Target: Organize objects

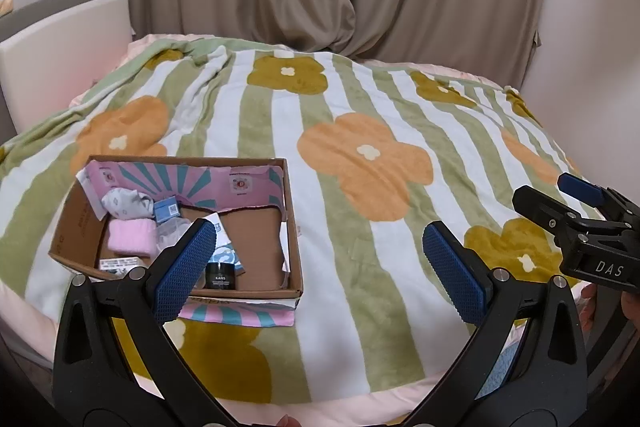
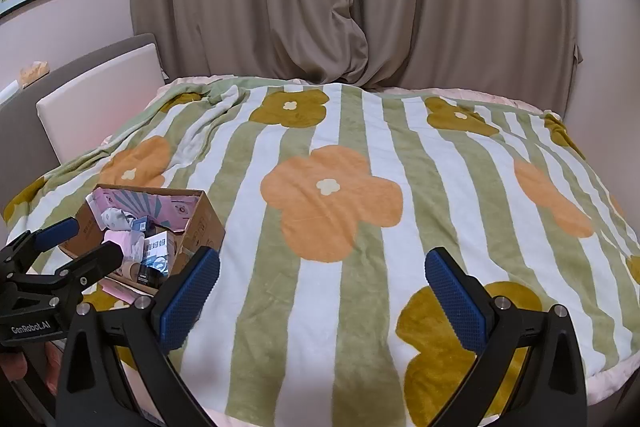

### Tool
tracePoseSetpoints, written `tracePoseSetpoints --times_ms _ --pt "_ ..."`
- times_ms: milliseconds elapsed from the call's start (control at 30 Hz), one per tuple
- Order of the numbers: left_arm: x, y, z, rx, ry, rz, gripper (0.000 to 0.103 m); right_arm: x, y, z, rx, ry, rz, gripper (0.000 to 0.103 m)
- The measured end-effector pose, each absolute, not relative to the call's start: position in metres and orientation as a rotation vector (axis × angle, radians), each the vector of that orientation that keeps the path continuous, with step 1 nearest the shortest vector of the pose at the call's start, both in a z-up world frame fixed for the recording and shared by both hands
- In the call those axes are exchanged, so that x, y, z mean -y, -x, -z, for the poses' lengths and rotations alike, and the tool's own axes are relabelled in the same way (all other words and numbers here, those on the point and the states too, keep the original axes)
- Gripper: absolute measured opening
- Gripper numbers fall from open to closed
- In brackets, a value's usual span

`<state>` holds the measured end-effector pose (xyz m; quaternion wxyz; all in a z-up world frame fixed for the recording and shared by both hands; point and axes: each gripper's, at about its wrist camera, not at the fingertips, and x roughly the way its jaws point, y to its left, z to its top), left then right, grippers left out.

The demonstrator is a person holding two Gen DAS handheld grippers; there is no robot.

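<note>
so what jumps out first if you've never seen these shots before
The flower-print striped blanket fills the whole bed. On its left side lies an open cardboard box holding a pink cloth roll, a small black jar and little packets. Both tools, left and right, hover open and empty above the blanket.

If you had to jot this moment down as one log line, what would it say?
left gripper: open, empty | right gripper: open, empty | cardboard box: on blanket, holding small items

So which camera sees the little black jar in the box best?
The left wrist view: the black jar stands in plain sight by the cardboard box's near wall, label readable. In the right wrist view the jar is small, dark and partly hidden.
</note>
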<state>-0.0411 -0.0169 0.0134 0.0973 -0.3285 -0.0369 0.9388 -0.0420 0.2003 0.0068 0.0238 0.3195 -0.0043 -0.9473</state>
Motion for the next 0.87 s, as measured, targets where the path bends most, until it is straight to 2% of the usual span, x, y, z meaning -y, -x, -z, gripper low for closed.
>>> tracePoseSetpoints --times_ms 600,867 --pt "0.015 0.0366 -0.0143 0.055 0.965 -2.83 0.103 -0.1987 0.0419 -0.0036 0.025 -0.996 2.925 0.102" --pt "0.017 0.0358 -0.0146 0.138 0.933 -2.848 0.103 -0.1985 0.0434 -0.0008 0.025 -1.005 2.918 0.102"
